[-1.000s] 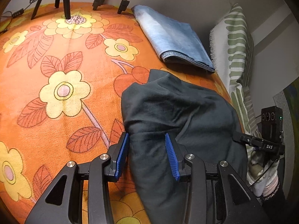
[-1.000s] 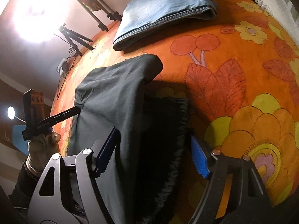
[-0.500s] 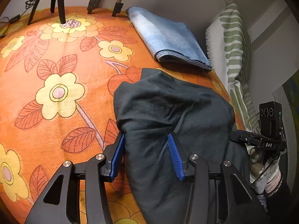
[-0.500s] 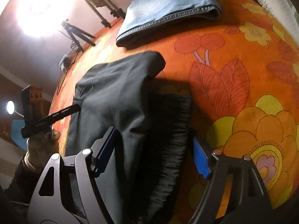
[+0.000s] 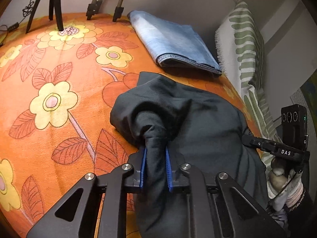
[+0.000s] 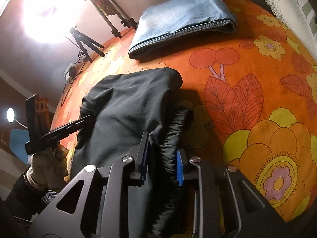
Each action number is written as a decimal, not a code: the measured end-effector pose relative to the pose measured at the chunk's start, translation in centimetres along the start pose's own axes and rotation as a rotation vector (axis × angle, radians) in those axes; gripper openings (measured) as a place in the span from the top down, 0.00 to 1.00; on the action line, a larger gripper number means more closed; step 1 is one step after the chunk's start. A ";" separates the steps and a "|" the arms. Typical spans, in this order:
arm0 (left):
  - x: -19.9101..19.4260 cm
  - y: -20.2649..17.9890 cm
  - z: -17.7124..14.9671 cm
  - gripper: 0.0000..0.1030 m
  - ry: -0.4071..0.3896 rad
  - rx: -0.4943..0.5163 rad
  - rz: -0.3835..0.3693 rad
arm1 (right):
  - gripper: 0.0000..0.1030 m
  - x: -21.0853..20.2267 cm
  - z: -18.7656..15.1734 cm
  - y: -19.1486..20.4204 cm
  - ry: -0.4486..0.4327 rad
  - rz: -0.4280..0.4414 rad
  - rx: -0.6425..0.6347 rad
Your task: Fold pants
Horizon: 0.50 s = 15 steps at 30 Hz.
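Note:
Dark grey pants (image 5: 200, 123) lie bunched on an orange flowered cover (image 5: 59, 99), partly folded over. My left gripper (image 5: 155, 154) is shut on a gathered fold of the pants at their near left edge. In the right wrist view the pants (image 6: 126, 107) spread from the near edge toward the middle. My right gripper (image 6: 162, 154) is shut on the pants at the dark elastic waistband (image 6: 174, 130). The cloth below both grippers hangs out of sight.
Folded blue jeans (image 5: 174, 45) lie at the far edge; they also show in the right wrist view (image 6: 184, 23). A green-striped white pillow (image 5: 245, 55) stands to the right. Tripod legs (image 5: 55, 6) stand at the back. The other hand's gripper (image 6: 51, 130) shows at left.
Both grippers have closed from open onto the pants. The cloth has bunched up between the left fingers, and the waistband has gathered between the right fingers.

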State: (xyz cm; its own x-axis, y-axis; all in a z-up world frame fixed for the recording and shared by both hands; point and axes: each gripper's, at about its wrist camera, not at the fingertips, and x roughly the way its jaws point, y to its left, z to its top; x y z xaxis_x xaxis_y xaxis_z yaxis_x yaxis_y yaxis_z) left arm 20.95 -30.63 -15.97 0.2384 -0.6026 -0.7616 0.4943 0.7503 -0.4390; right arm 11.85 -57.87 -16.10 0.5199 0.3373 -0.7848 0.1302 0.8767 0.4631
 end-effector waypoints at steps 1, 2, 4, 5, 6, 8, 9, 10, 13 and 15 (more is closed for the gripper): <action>0.0 0.0 0.0 0.86 -0.002 0.000 0.001 | 0.76 0.0 0.0 0.1 0.000 -0.004 -0.006; 0.0 0.0 0.0 0.86 -0.003 -0.001 0.002 | 0.76 0.1 0.0 0.1 0.001 -0.009 -0.010; 0.0 -0.2 0.0 0.86 -0.006 0.005 0.004 | 0.74 0.3 0.1 0.2 0.005 -0.016 -0.010; 0.1 -0.3 -0.1 0.86 -0.006 0.008 0.004 | 0.70 0.4 0.2 0.1 0.009 -0.017 -0.007; 0.1 -0.3 -0.1 0.86 -0.005 0.010 0.003 | 0.64 0.7 0.2 -0.1 0.018 -0.017 -0.001; 0.3 -0.5 -0.1 0.87 -0.005 0.012 0.006 | 0.59 1.3 0.2 -0.7 0.036 -0.013 0.023; 0.3 -0.5 -0.1 0.87 -0.005 0.014 0.006 | 0.59 1.6 0.3 -0.9 0.041 -0.008 0.029; 0.3 -0.6 0.0 0.87 -0.006 0.016 0.008 | 0.59 1.7 0.3 -0.9 0.039 -0.005 0.026; 0.3 -0.9 0.0 0.88 -0.013 0.027 0.015 | 0.71 1.5 0.3 -0.1 0.021 -0.024 -0.018; -0.1 -1.2 0.0 0.88 -0.029 0.037 0.021 | 0.80 0.7 0.1 0.8 -0.010 -0.049 -0.061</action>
State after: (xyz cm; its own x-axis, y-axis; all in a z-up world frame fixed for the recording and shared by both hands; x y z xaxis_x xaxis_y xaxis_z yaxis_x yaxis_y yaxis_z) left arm 20.31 -31.46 -15.34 0.2727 -0.5948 -0.7562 0.5195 0.7526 -0.4046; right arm 12.44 -56.95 -16.25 0.5228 0.2906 -0.8014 0.1040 0.9113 0.3983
